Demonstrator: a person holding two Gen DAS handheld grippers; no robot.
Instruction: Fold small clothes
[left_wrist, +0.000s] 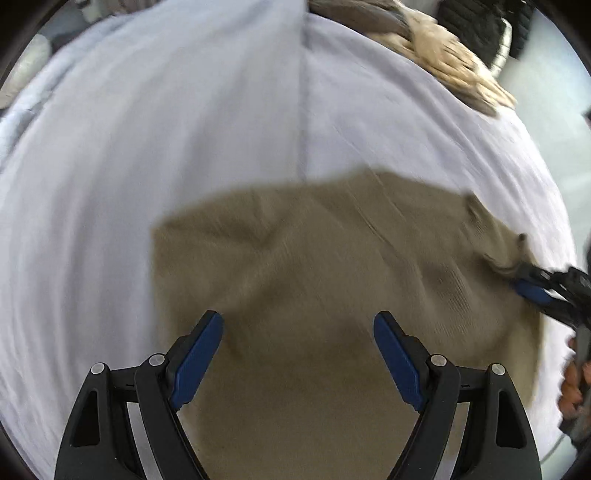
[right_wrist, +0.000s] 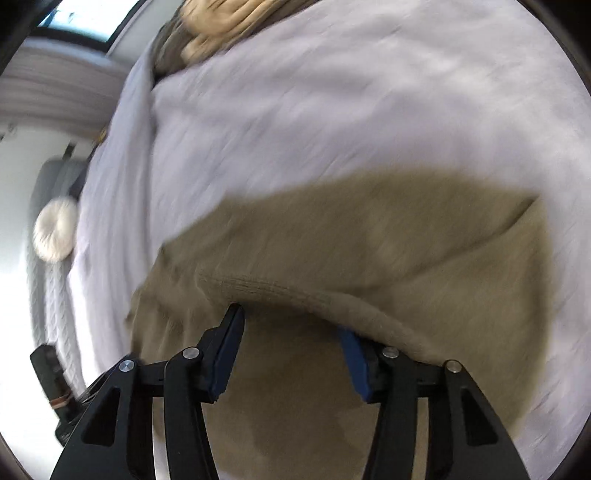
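Note:
An olive-tan knit garment (left_wrist: 325, 258) lies spread on a pale lilac sheet (left_wrist: 147, 147). My left gripper (left_wrist: 298, 325) is open and empty, hovering over the garment's near part. My right gripper (right_wrist: 291, 321) is open, its jaws wide apart; the garment's ribbed hem (right_wrist: 295, 291) drapes over the right finger's tip and hides it. The garment (right_wrist: 369, 240) fills the lower half of the right wrist view. The right gripper also shows in the left wrist view (left_wrist: 532, 284) at the garment's right edge. Both views are motion-blurred.
A heap of beige and brown clothes (left_wrist: 443, 51) lies at the far edge of the sheet, also in the right wrist view (right_wrist: 218, 26). A white cable-knit item with a pompom (right_wrist: 55, 236) sits beside the sheet at the left. A dark object (right_wrist: 48, 373) stands below it.

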